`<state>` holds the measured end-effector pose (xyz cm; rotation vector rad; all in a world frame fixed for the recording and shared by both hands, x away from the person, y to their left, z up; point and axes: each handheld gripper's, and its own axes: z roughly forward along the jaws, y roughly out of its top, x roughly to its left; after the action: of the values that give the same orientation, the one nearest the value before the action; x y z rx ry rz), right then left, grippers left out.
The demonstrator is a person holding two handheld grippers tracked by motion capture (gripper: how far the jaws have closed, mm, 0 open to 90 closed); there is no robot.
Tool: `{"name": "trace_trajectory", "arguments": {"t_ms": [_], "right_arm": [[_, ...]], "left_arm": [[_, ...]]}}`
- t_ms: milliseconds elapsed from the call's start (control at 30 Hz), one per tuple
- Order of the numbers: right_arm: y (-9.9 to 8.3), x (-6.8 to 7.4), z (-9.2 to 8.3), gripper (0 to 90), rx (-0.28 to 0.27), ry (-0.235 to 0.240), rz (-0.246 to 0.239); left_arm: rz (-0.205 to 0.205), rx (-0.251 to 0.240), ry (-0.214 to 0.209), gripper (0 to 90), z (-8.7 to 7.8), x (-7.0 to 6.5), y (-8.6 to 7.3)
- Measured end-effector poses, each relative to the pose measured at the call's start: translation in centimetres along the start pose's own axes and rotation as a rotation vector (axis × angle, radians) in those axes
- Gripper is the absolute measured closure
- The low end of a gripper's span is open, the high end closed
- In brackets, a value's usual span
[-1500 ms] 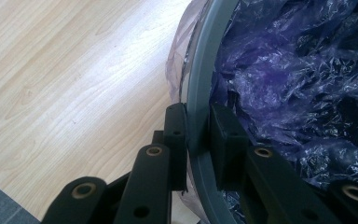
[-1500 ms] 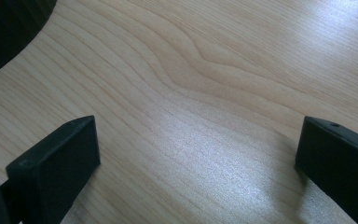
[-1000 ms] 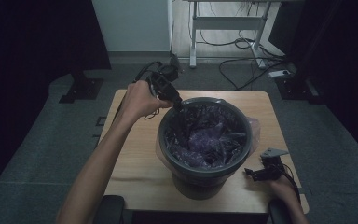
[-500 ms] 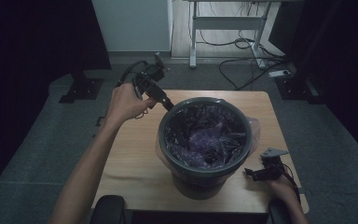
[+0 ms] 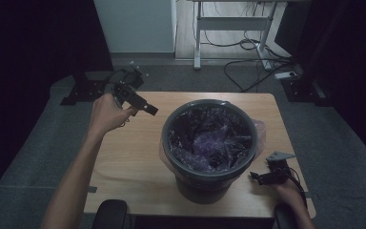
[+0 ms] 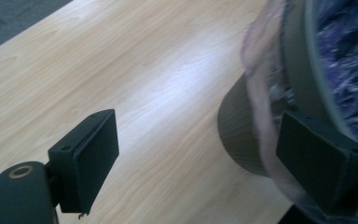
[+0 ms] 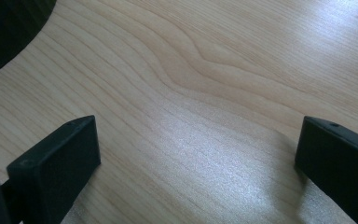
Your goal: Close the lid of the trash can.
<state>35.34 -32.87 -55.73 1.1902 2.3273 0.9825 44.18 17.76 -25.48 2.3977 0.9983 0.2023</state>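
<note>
Taking the dark bin (image 5: 209,152) at the middle of the wooden table (image 5: 124,157) as the landmark, its purple liner bag (image 5: 209,138) sits inside with its edge folded over the rim and bulging out on both sides. To the left of the bin and towards the far edge of the table, the left gripper (image 5: 143,106) is held up off the wood in the person's left hand (image 5: 106,113), pointing at the bin's rim. The chief risk, as I judge it, lies here: the film is thin and loose, so a jaw that snags it on the way in could drag the fold off the rim or tear it, and a push against the bin's wall could shift or tip the bin, since nothing steadies it. In the left gripper view the jaws stand wide apart with nothing between them; one shows against bare wood, the other against the bag's overhang, and whether it touches the film cannot be told. To the right of the bin, near the table's near edge, the right gripper (image 5: 263,177) lies low over the wood, its jaws likewise spread wide and empty.
</note>
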Motion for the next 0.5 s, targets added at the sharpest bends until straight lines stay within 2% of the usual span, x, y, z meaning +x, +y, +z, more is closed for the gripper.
{"name": "trace_trajectory", "arguments": {"t_ms": [167, 500], "right_arm": [[0.0, 0.0, 0.0, 0.0, 0.0, 0.0, 0.0], [0.0, 0.0, 0.0, 0.0, -0.001, -0.001, -0.001]], "left_arm": [[-0.001, -0.018, 0.006, 12.9, 0.8, 0.8, -1.6], [0.007, -0.058, 0.027, 10.2, 4.3, 1.8, -5.8]]}}
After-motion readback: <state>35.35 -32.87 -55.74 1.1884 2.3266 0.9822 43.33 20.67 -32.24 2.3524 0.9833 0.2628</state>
